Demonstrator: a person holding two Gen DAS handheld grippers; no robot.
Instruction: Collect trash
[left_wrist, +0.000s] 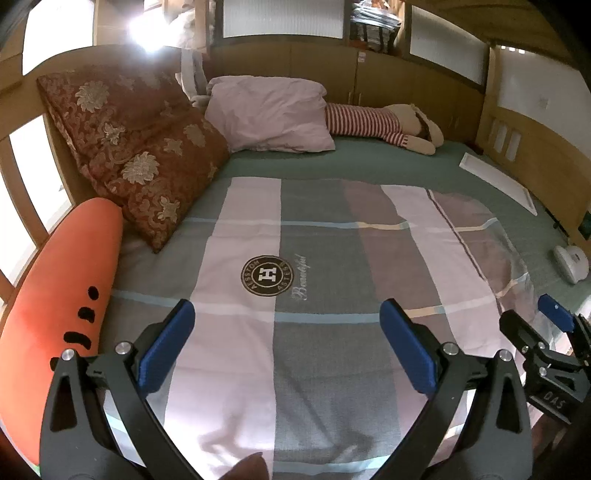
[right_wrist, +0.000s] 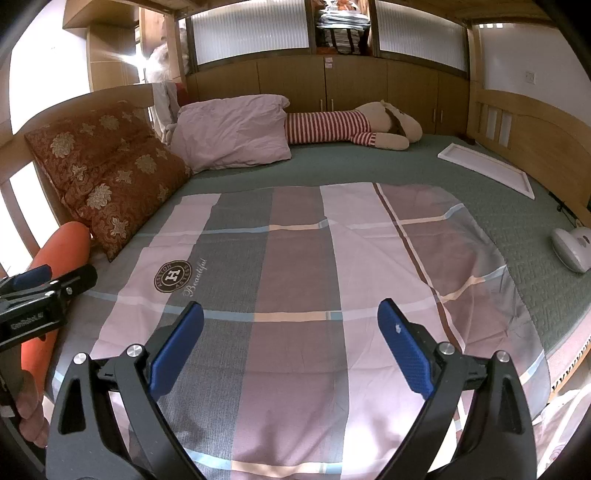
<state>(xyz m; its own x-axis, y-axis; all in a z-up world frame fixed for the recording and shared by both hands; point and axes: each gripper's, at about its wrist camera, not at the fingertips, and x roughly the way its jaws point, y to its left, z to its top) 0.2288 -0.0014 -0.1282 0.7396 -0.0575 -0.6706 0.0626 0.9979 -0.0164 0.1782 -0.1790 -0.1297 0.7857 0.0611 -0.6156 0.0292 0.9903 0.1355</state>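
Note:
Both grippers hover side by side over a plaid pink-and-grey duvet spread on a bed. My left gripper is open, with only duvet between its blue pads. My right gripper is open too and holds nothing. Each shows at the edge of the other's view: the right gripper at the far right, the left gripper at the far left. No clear piece of trash shows on the duvet. A flat white framed panel lies on the green bedspread at the far right.
A red floral cushion, an orange carrot plush and a pink pillow line the left and head. A striped plush toy lies at the back. A white device sits at the right edge.

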